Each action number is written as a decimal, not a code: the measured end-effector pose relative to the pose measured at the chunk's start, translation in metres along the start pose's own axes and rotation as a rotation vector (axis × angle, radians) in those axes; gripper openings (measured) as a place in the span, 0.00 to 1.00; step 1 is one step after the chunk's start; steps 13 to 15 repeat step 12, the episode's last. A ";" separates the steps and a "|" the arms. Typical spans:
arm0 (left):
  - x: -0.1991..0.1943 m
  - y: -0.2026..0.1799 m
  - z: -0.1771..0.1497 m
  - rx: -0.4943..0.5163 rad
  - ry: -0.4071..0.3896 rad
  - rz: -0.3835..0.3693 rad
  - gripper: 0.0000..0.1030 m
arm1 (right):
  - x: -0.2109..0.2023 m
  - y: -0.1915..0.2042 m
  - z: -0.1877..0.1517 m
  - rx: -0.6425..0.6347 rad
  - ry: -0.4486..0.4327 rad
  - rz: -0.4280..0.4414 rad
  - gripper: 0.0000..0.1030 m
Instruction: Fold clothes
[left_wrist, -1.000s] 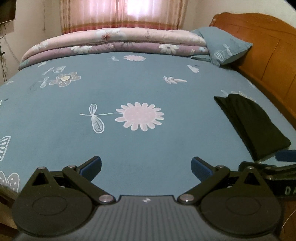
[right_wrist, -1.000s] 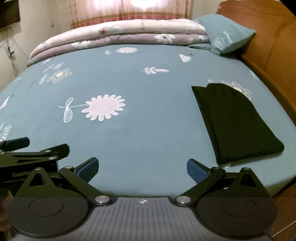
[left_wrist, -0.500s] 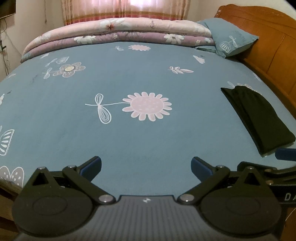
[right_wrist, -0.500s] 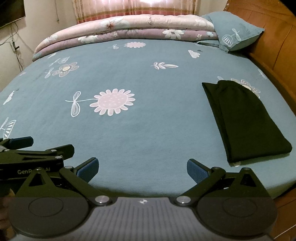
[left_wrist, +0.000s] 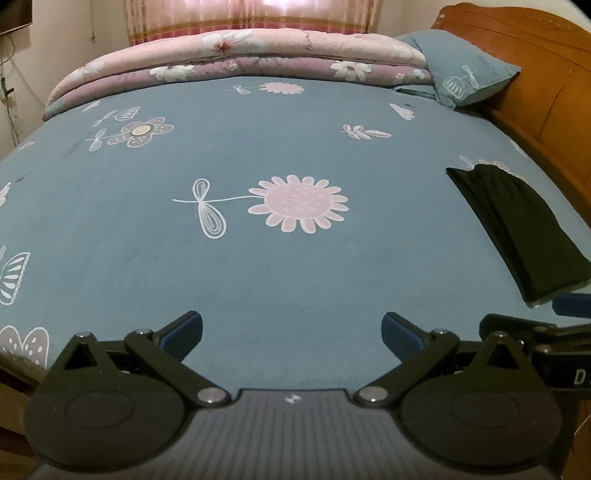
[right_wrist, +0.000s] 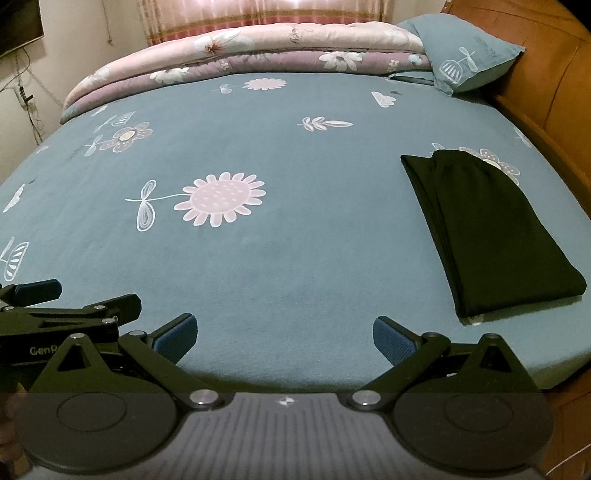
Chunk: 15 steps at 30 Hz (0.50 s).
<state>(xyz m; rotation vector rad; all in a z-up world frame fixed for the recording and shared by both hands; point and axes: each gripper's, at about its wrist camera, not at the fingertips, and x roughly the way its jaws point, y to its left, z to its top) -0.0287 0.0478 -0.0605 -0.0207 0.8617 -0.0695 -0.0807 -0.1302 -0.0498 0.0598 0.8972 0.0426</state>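
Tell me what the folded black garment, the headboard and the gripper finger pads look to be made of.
Folded black garment: soft matte knit fabric, probably cotton or jersey; it drapes in soft layered folds without shine.
Headboard: varnished orange-brown wood; carved panels with a mild gloss.
Pads: blue, finely ribbed, likely rubber or textured plastic.

The right tool is cut off by the left wrist view's right edge.
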 end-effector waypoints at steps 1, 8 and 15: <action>0.000 0.000 0.000 0.001 -0.002 0.001 0.99 | 0.000 0.000 0.000 0.001 -0.001 -0.002 1.00; -0.001 -0.003 -0.003 0.011 -0.010 0.012 0.99 | 0.000 -0.003 -0.001 0.010 0.000 0.002 1.00; -0.001 -0.002 -0.003 0.008 -0.013 0.013 0.99 | 0.001 -0.005 0.000 0.014 0.005 0.006 1.00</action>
